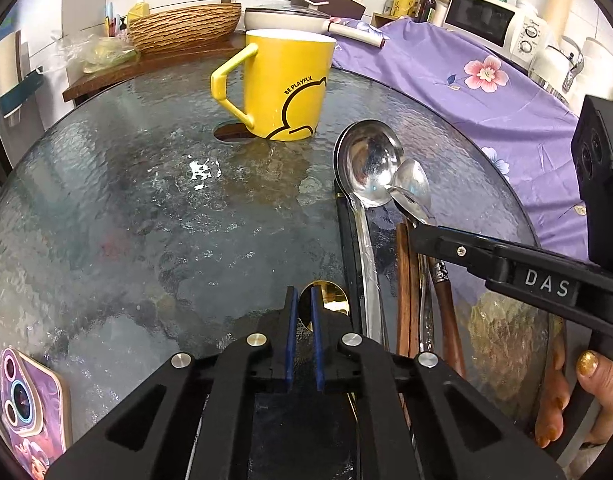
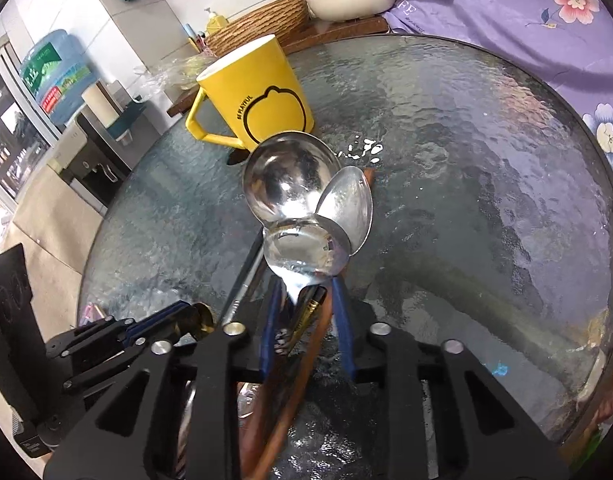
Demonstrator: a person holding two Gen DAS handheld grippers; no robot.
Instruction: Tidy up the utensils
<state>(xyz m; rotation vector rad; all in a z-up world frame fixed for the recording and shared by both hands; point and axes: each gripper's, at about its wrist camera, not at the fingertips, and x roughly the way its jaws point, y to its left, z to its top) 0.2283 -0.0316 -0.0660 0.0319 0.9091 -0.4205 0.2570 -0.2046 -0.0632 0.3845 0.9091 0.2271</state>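
A round textured-glass table [image 1: 146, 208] carries a yellow mug [image 1: 284, 84] printed "BE PLAYFUL", standing upright toward the far side with its handle to the left in the left wrist view. Right of the mug's base lies a cluster of utensils: a large steel ladle [image 1: 368, 162] with its bowl facing up and its handle running back toward the camera, and smaller steel spoons [image 2: 306, 250] resting against the ladle's near rim. Brown wooden chopsticks [image 1: 404, 284] and a dark wooden handle [image 1: 446, 304] lie alongside the ladle's shaft. The left gripper [image 1: 304, 304] has its blue pads drawn nearly together, and a gold spoon [image 1: 326, 300] shows its bowl just at and past the fingertips; the pads appear to pinch its edge, though contact is not fully clear. The right gripper [image 2: 306, 308] reaches over the cluster with its blue fingers [image 2: 342, 320] set narrowly around a bundle of a steel spoon neck, a gold-tipped black handle [image 2: 308, 314] and the chopsticks. Whether the pads press the bundle cannot be determined. A hand with gold nail polish [image 1: 598, 384] holds the right tool. A phone in a purple case [image 1: 26, 408] lies at the table's near left edge.
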